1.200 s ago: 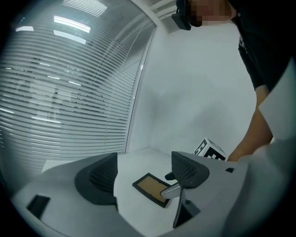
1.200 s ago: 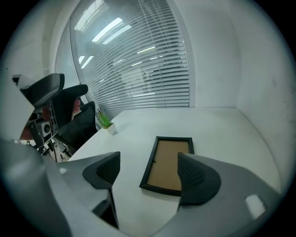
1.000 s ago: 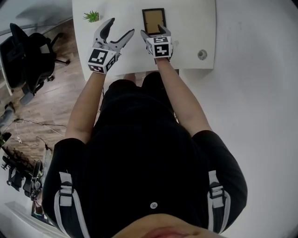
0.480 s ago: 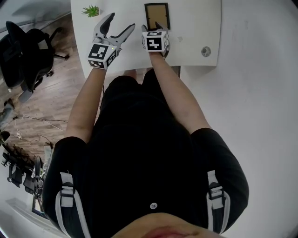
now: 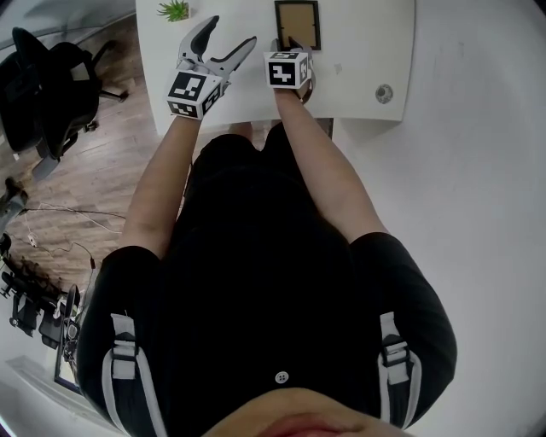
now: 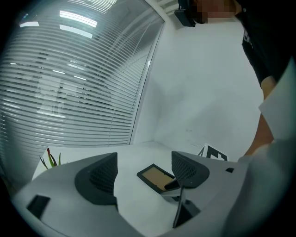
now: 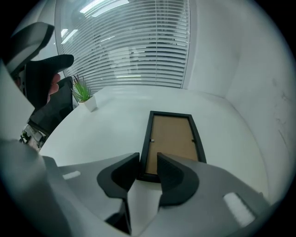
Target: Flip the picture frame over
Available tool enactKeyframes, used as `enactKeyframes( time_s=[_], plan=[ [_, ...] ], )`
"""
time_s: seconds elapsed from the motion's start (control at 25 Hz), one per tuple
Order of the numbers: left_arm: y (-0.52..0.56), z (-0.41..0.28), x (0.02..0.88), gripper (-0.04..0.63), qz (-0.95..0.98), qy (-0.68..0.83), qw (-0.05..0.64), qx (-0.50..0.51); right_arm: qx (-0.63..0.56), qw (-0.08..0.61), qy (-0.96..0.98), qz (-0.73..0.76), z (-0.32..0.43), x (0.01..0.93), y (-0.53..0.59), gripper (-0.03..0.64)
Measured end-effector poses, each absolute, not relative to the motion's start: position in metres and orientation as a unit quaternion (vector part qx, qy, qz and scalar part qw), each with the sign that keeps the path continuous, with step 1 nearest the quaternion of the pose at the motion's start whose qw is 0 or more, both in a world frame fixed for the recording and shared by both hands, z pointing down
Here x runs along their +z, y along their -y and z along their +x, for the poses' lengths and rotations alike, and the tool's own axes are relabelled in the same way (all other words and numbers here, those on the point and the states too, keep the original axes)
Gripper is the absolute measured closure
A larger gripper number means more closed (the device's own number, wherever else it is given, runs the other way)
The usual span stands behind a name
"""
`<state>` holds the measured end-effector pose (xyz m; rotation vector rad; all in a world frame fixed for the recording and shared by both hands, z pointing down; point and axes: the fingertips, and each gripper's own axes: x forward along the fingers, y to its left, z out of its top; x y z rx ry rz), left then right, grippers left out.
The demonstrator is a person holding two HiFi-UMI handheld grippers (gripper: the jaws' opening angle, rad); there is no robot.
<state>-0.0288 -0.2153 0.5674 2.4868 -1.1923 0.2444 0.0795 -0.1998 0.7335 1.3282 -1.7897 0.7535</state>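
The picture frame [image 5: 297, 26] lies flat on the white table [image 5: 367, 51] with its brown backing up, black rim all round. My right gripper [image 5: 292, 44] points steeply down at its near left corner. In the right gripper view the jaws of that gripper [image 7: 148, 159] straddle the frame's [image 7: 172, 136] left rail; they have just been closing, and a strip of backing still shows between the rail and the right jaw. My left gripper [image 5: 229, 34] hovers open to the left of the frame, with nothing in it. From the left gripper [image 6: 145, 169] the frame [image 6: 157, 176] lies ahead.
A small potted plant [image 5: 174, 10] stands at the table's far left corner. A round disc [image 5: 384, 93] sits near the front right edge. A black office chair [image 5: 51, 85] stands on the wooden floor at left. Window blinds run behind the table.
My right gripper has come down onto the frame's near left corner and its jaws have narrowed around the rail. The left gripper has stayed where it was, open.
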Motion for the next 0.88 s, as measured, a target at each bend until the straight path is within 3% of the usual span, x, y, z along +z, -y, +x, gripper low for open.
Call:
enactKeyframes(
  time_s=[0.2,0.88],
  plan=[
    [0.213,-0.029,0.568,0.225,0.883,0.420,0.188,0.089,0.282,0.400,0.697,0.524,0.075,0.733,0.198,0.558],
    [0.216,-0.034,0.559,0.225,0.887,0.415,0.185,0.086,0.338,0.311,0.721,0.519,0.082,0.686,0.203,0.568]
  ],
)
